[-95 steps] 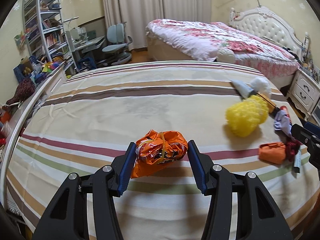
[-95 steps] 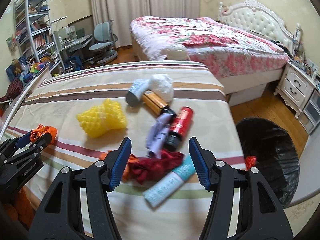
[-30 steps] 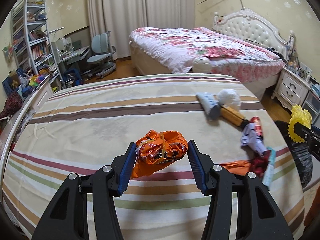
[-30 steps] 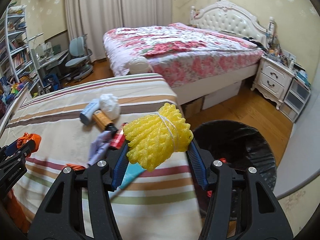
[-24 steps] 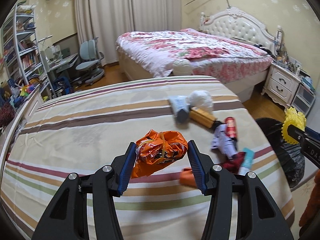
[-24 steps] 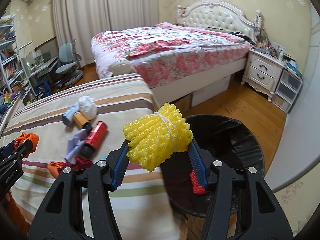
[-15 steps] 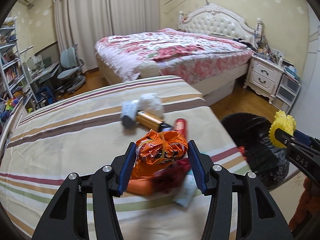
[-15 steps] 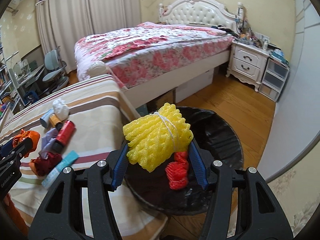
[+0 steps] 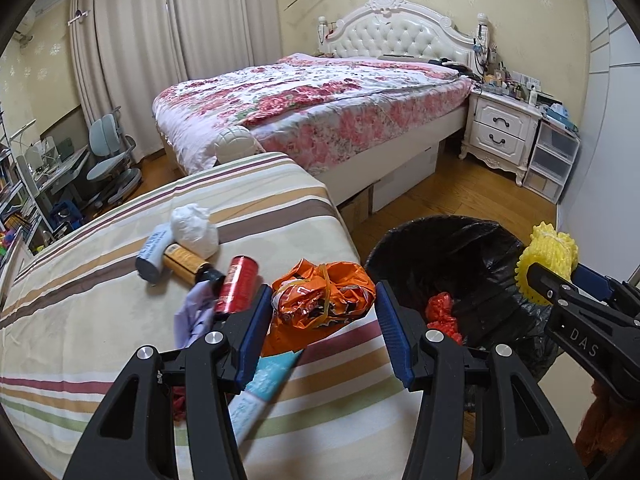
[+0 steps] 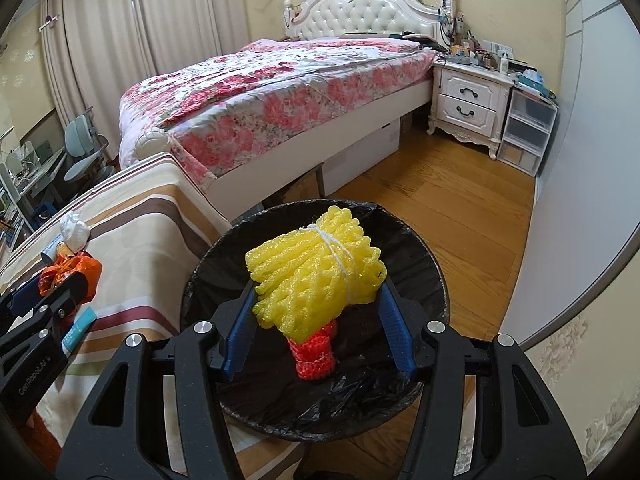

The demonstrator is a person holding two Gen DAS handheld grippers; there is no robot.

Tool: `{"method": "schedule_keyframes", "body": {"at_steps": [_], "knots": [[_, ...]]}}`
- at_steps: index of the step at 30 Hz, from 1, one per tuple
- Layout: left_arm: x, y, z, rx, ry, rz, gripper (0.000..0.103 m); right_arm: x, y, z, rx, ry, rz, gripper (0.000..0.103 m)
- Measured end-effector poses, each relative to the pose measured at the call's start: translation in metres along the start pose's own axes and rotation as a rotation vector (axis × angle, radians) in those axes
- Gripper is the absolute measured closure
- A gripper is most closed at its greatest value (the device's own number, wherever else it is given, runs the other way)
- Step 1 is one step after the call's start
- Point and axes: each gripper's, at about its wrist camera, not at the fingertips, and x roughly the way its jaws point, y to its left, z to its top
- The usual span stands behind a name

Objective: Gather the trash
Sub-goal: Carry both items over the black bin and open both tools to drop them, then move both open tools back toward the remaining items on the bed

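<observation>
My left gripper (image 9: 322,312) is shut on a crumpled orange wrapper (image 9: 320,304) and holds it above the right edge of the striped bed (image 9: 100,320), beside the black-lined trash bin (image 9: 480,248). My right gripper (image 10: 316,312) is shut on a yellow foam net bundle (image 10: 316,268) and hangs over the bin (image 10: 424,264). A red foam net (image 10: 314,354) lies inside the bin. The yellow bundle (image 9: 548,256) shows at the right of the left wrist view, the orange wrapper (image 10: 70,276) at the left of the right wrist view.
On the striped bed lie a red can (image 9: 238,284), a brown bottle (image 9: 186,260), a grey tube (image 9: 152,254), a white wad (image 9: 194,230), a lilac cloth (image 9: 192,316) and a teal tube (image 9: 264,384). Behind stand a floral bed (image 9: 320,104) and a white nightstand (image 9: 500,132).
Both grippers have swung to the right, away from the striped bed toward the bin. The yellow bundle now hangs over the bin's opening, and the orange wrapper has reached the bed's right edge.
</observation>
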Motion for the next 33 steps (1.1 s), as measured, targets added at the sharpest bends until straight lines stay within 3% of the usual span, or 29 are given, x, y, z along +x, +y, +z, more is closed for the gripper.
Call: {"method": "schedule_keyframes", "body": {"at_steps": [14,17,20,33], "knots": [[0.023,-0.027,0.008,0.029,0.009,-0.009,0.051,0.018,-0.013,0.005,0.022,0.018,-0.018,0.047],[0.025,-0.029,0.007,0.035,0.013,-0.007,0.047,0.019,-0.014,0.006,0.02,0.02,-0.022,0.039],[0.025,-0.027,0.007,0.02,0.015,-0.011,0.032,0.021,-0.016,0.005,0.015,0.026,-0.031,0.036],[0.011,-0.004,0.007,-0.03,0.01,0.006,0.027,0.016,-0.009,0.0,0.011,0.033,-0.039,0.034]]}}
